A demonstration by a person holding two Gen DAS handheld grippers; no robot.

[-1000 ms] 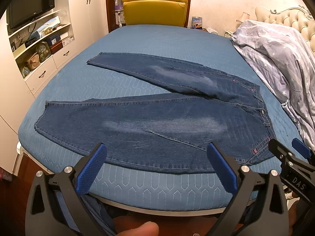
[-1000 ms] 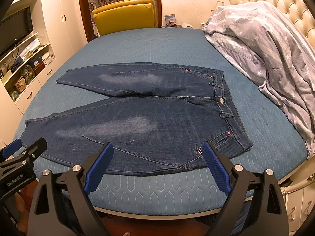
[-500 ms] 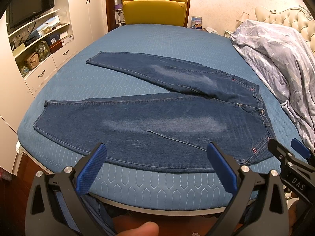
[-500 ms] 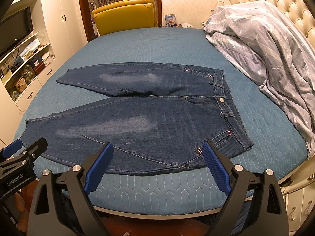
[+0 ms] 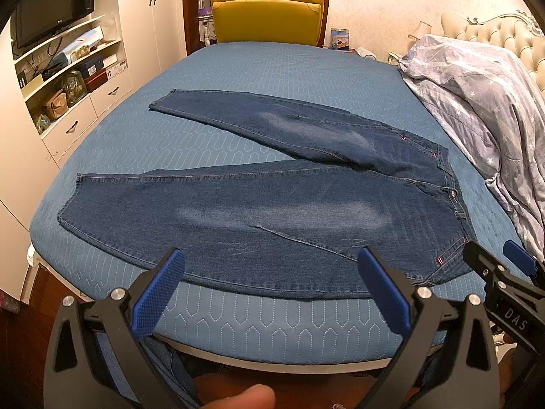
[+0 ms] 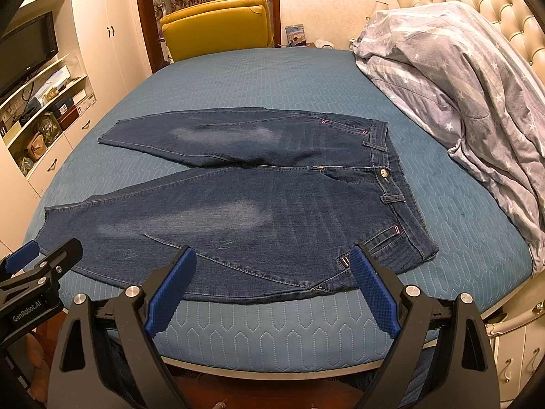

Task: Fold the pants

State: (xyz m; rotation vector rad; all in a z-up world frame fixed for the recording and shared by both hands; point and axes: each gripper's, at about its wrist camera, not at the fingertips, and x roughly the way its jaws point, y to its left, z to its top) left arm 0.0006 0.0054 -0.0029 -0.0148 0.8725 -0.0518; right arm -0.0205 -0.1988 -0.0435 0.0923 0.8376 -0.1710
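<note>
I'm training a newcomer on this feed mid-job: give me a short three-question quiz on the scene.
1. True or false: the jeans lie with both legs stacked on each other.
2. Which end of the jeans is nearer the grey star-print duvet: A hems, B waistband?
3. What state are the left hand-held gripper and the right hand-held gripper in?

Key: 1 false, the legs spread apart on the blue bed; 2 B; 3 both open, holding nothing.

Both my wrist cams sit low at the near edge of the bed [image 5: 272, 323], facing across it toward the yellow chair [image 6: 218, 27]. Left cam sits leftward; both share the jeans [image 5: 272, 214].
</note>
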